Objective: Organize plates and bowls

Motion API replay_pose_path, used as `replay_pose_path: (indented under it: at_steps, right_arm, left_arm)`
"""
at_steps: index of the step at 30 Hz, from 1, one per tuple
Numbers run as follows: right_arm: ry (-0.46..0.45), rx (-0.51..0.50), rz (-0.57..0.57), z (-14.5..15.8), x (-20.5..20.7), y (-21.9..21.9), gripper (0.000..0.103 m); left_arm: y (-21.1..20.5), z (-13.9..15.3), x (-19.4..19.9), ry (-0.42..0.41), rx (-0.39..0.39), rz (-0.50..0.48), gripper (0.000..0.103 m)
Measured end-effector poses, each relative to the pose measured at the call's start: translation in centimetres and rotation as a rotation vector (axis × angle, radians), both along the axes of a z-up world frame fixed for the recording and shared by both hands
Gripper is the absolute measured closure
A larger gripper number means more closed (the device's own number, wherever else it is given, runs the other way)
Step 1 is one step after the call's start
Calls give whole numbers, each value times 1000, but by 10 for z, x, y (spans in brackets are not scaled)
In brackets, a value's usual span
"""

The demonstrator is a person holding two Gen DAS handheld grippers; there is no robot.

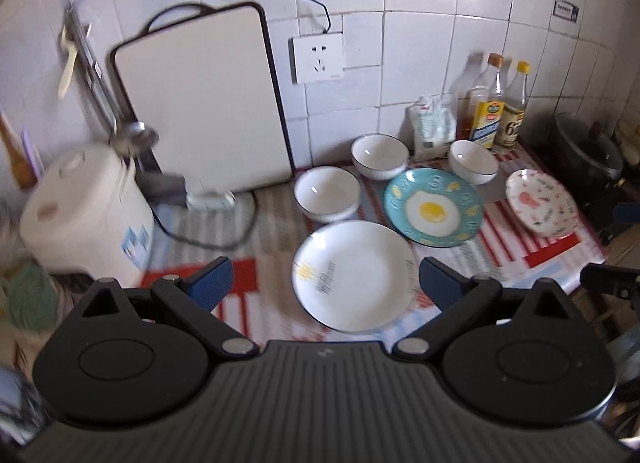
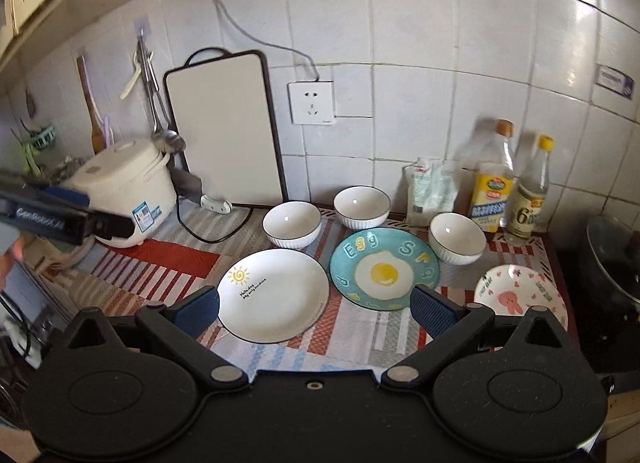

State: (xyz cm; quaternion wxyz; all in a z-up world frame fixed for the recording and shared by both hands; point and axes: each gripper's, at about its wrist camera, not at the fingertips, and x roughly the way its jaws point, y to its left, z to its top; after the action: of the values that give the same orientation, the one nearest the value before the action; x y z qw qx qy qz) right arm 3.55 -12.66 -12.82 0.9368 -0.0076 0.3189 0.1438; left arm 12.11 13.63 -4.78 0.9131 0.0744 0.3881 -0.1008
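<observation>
Three plates lie on the striped mat: a white sun plate [image 1: 352,275] [image 2: 274,293], a teal egg plate [image 1: 434,211] [image 2: 384,268] and a small pink-patterned plate [image 1: 541,202] [image 2: 520,293]. Three white bowls stand behind them, left [image 1: 327,193] [image 2: 292,224], middle [image 1: 379,156] [image 2: 362,206] and right [image 1: 473,162] [image 2: 457,237]. My left gripper [image 1: 326,283] is open and empty above the near side of the sun plate. My right gripper [image 2: 316,309] is open and empty above the near edge of the sun and egg plates.
A rice cooker [image 1: 86,207] [image 2: 128,187] stands at the left. A white cutting board [image 1: 204,103] [image 2: 224,127] leans on the tiled wall. Bottles [image 1: 498,103] [image 2: 516,183] and a bag [image 2: 430,191] stand at the back right. A dark pot [image 1: 588,151] [image 2: 616,259] sits at the right.
</observation>
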Motion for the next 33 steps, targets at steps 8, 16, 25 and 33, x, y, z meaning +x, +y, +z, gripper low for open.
replay_pose_path:
  at_steps: [8, 16, 25, 33]
  right_arm:
    - [123, 65, 14, -29, 52, 40, 8]
    - [189, 87, -45, -62, 85, 61, 12]
    - [129, 119, -38, -110, 120, 65, 12]
    - [262, 90, -142, -175, 163, 72, 15]
  left_arm:
    - [24, -37, 65, 73, -1, -39, 5]
    - [38, -116, 121, 240, -27, -98, 9]
    - [42, -186, 167, 298, 7, -139, 9]
    - [48, -231, 189, 411, -13, -136, 20]
